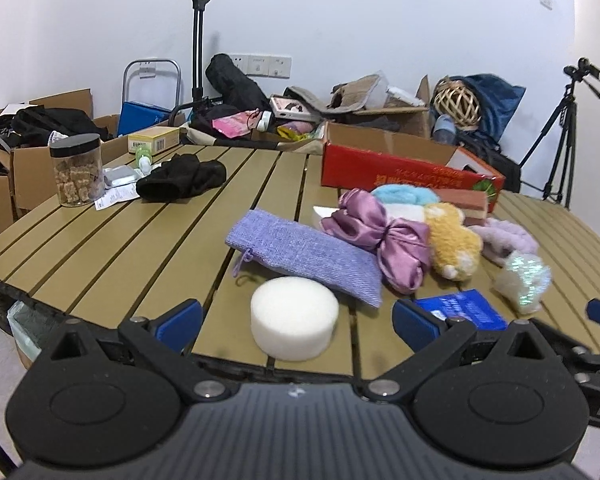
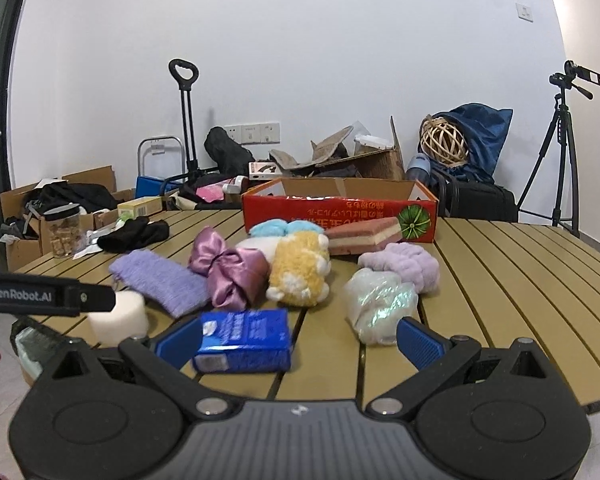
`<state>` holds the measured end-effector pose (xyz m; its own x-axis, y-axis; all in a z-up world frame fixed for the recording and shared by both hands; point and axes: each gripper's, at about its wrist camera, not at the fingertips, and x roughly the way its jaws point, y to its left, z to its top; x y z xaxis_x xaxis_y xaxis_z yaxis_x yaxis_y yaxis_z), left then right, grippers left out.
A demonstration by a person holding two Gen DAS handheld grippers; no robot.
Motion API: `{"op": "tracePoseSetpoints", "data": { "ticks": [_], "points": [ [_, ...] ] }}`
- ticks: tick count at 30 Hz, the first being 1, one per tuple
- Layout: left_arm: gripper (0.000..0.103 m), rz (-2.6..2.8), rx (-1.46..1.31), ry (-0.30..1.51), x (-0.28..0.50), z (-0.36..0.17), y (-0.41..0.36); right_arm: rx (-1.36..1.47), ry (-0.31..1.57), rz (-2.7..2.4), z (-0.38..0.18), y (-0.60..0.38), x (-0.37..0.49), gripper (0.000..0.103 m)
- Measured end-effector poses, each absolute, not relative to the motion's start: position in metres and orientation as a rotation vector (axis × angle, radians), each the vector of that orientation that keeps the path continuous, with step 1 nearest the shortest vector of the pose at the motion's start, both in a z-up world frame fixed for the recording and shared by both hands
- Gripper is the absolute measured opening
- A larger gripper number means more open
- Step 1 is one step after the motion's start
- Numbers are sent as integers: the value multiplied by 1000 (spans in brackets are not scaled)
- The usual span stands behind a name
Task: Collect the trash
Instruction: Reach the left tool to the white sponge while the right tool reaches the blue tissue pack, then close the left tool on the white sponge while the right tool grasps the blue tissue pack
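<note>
Both tools, left (image 1: 296,322) and right (image 2: 298,342), hover with fingers apart at the slatted surface's (image 1: 120,240) near edge. The white foam puck (image 1: 294,318) and blue packet (image 2: 244,340) sit close to that edge; a clumsy nudge could push either off.

Counter (image 1: 100,264) matt slats; sponge (image 1: 294,318) porous foam; bow (image 1: 380,236) glossy satin; pouch (image 1: 300,254) rough knit; my tool pads (image 1: 180,318) ribbed plastic.

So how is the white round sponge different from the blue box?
The white round sponge is a plain cylinder standing on its flat end; the blue box is rectangular, printed with white writing, and lies on its side. The sponge sits before the left tool, the box before the right tool. Both rest on the slatted table, untouched.
</note>
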<state>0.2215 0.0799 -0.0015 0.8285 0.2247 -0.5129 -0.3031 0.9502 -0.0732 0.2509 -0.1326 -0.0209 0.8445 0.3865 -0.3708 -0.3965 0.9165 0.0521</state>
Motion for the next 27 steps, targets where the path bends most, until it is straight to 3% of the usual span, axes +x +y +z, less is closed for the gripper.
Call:
{"op": "tracePoseSetpoints", "data": {
  "ticks": [5, 11, 14, 16, 27],
  "points": [
    [101, 278, -151, 534, 242, -17, 83, -1, 387, 415, -29, -137, 264, 103],
    [88, 274, -159, 537, 253, -25, 86, 1, 371, 447, -38, -132, 264, 103],
    [75, 278, -137, 532, 255, -30, 85, -9, 363, 453, -40, -126, 263, 103],
    [59, 262, -137, 540, 258, -33, 86, -9, 364, 453, -39, -122, 264, 103],
    [57, 258, -128, 477, 244, -35, 97, -14, 379, 484, -46, -95, 272, 103]
  ]
}}
